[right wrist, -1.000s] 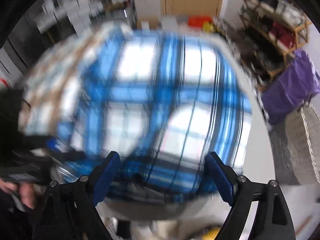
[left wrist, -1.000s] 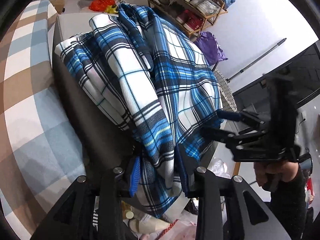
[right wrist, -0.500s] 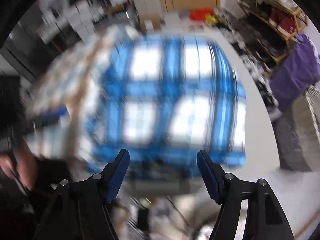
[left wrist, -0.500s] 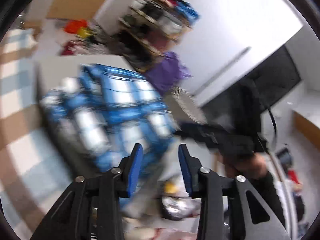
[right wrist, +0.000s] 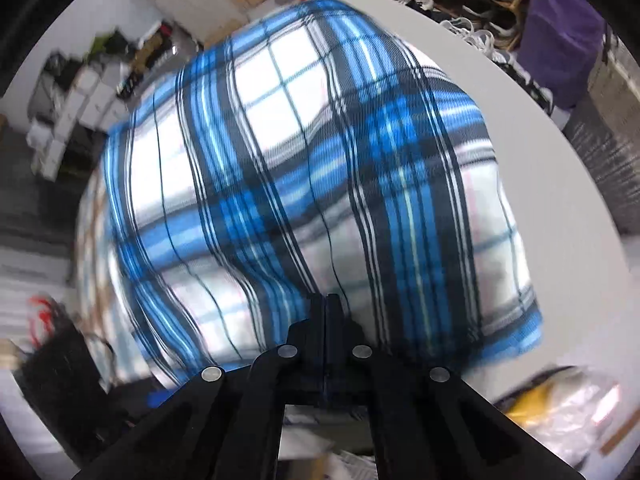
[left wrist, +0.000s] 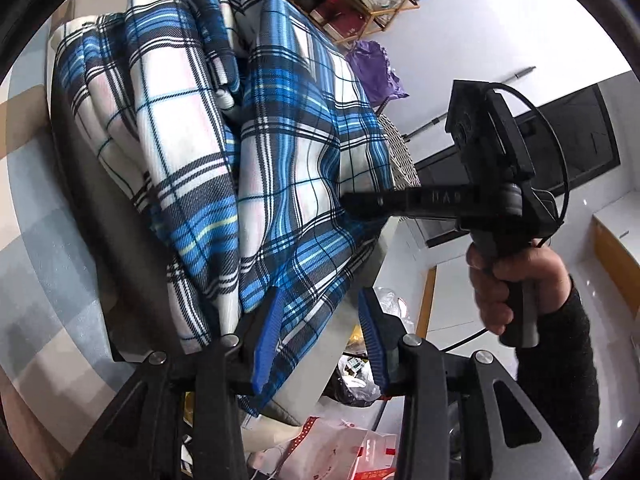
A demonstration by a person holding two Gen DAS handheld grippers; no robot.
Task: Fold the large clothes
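The left claw [left wrist: 320, 336] is partly open around the near edge of the plaid cloth [left wrist: 288, 168], which lies on the counter [right wrist: 560, 208]. Further along, the right claw [left wrist: 352, 202] has just snapped shut, probably pinching cloth. Lift both together.

A: What carries the load in front of me?

B: A white surface [right wrist: 532, 184] with a rounded edge. In my left view its near edge [left wrist: 320, 344] falls away below the cloth.

A: What lies directly on it?

B: One blue, white and black plaid garment [left wrist: 276, 152], bunched into thick folds. It covers most of the top; a corner hangs over the near edge. In my right view, bare white surface shows beside the garment [right wrist: 320, 184] on the right.
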